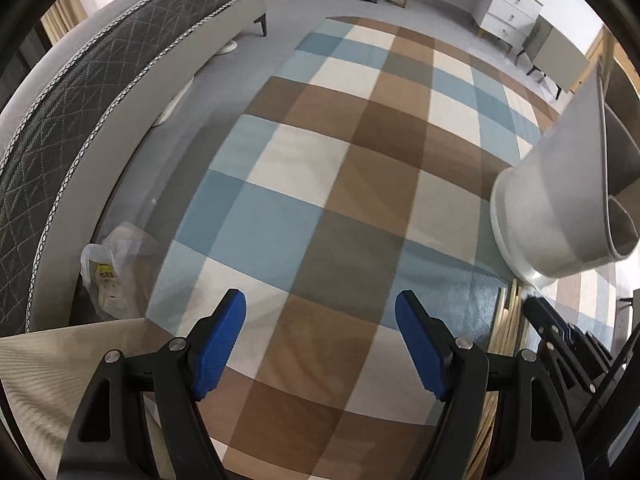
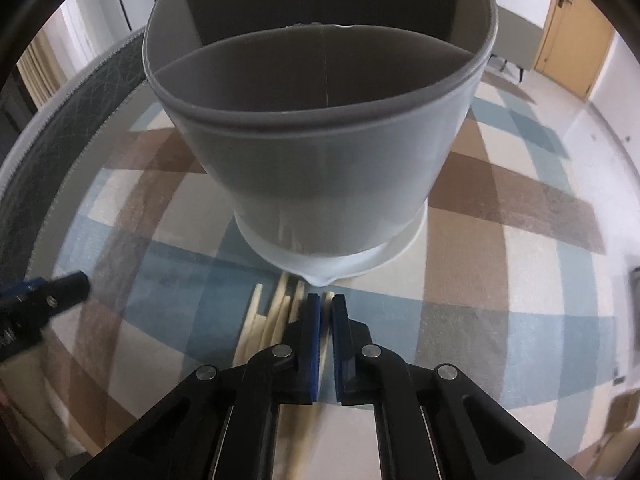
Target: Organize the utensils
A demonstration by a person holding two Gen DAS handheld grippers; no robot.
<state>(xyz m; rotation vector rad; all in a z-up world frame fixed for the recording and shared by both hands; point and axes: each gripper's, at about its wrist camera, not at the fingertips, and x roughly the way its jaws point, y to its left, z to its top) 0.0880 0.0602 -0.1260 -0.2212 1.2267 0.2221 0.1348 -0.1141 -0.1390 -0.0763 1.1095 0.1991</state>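
Left wrist view: left tool point(image 1: 320, 344), blue pads spread well apart, nothing between them, above a transparent counter point(image 1: 486, 304) through which a checked rug point(image 1: 340, 160) shows. Grey utensil holder point(image 1: 560, 200) at the right edge, on a white base. Pale wooden utensils point(image 1: 505, 332) just below it, beside the right tool point(image 1: 538, 312). Bed point(image 1: 80, 100) to the left; plastic bag point(image 1: 108, 276) on the floor near it. Right wrist view: right tool point(image 2: 327, 300), pads drawn together, with a sliver of pale wood between them; whether it is clamped is unclear. Utensils point(image 2: 276, 316) lie flat, partly under the holder's point(image 2: 320, 152) base. Holder upright, divided into compartments. Left tool point(image 2: 60, 288) at far left.
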